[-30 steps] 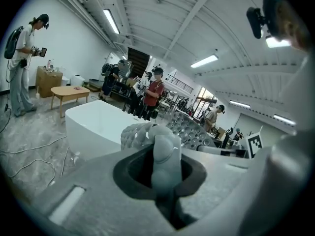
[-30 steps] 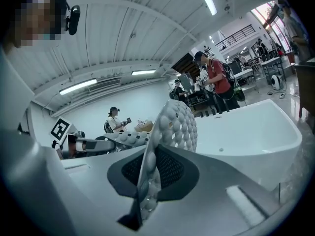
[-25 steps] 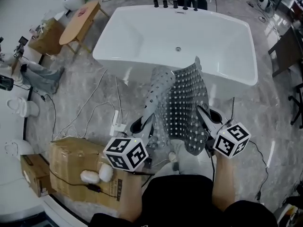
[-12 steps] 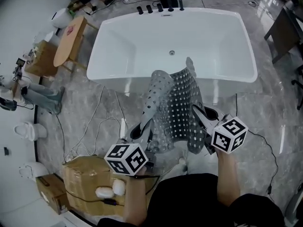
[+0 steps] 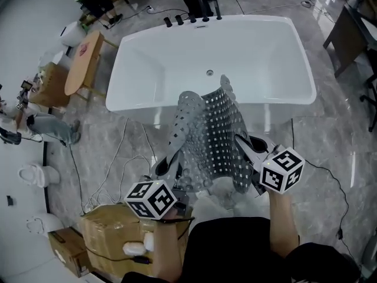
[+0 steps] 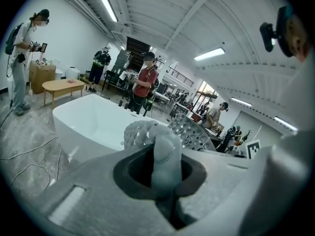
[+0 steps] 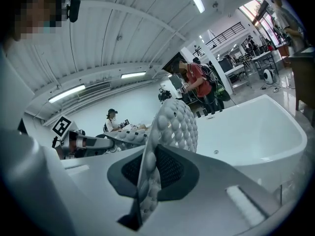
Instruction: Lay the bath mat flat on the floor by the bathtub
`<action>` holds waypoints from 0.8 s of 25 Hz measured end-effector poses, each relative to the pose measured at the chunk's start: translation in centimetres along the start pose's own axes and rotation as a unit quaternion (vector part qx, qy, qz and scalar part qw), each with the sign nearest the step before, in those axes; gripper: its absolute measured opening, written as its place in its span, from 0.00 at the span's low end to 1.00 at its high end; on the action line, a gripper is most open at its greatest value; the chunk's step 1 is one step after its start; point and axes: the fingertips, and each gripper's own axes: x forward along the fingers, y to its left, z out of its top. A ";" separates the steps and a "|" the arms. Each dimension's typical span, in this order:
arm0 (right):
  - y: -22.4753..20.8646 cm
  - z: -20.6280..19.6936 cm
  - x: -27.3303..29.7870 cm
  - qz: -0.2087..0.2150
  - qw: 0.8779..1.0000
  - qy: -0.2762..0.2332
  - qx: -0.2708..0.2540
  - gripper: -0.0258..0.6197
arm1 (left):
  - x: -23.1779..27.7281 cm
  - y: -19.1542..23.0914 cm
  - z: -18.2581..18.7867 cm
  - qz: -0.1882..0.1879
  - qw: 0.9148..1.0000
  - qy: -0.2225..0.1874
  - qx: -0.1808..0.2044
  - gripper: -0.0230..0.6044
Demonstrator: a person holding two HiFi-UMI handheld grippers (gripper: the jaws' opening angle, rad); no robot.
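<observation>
Left claw (image 5: pixel 168 161) and right claw (image 5: pixel 244 149) tight on grey bath mat (image 5: pixel 212 128) — studded, perforated, buckled.

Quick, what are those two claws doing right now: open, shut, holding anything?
The left gripper is shut on the bath mat.
The right gripper is shut on the same bath mat.

The left forearm (image 5: pixel 168 249) and right forearm (image 5: pixel 281 224) reach out side by side. The left gripper (image 5: pixel 169 159) and right gripper (image 5: pixel 242 145) point ahead and slightly downward, each with its jaws clamped (pads pressed tight) on an edge of the bath mat (image 5: pixel 213 131).
</observation>
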 end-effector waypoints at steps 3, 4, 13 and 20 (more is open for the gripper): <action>-0.2 -0.3 0.2 -0.015 1.000 -0.001 0.007 0.07 | 0.2 0.9 -0.4 -0.009 1.000 0.012 -0.004 0.07; -0.4 -0.4 0.3 -0.021 1.000 -0.002 0.008 0.07 | 0.5 1.1 -0.5 -0.013 1.000 0.016 -0.004 0.07; 1.2 -2.4 1.9 -0.073 0.997 0.004 0.008 0.07 | 1.3 4.1 -0.8 -0.061 0.997 0.039 -0.002 0.07; 1.6 -4.1 3.9 -0.098 0.995 0.026 0.013 0.07 | 2.3 6.9 -1.6 -0.078 0.995 0.063 -0.013 0.07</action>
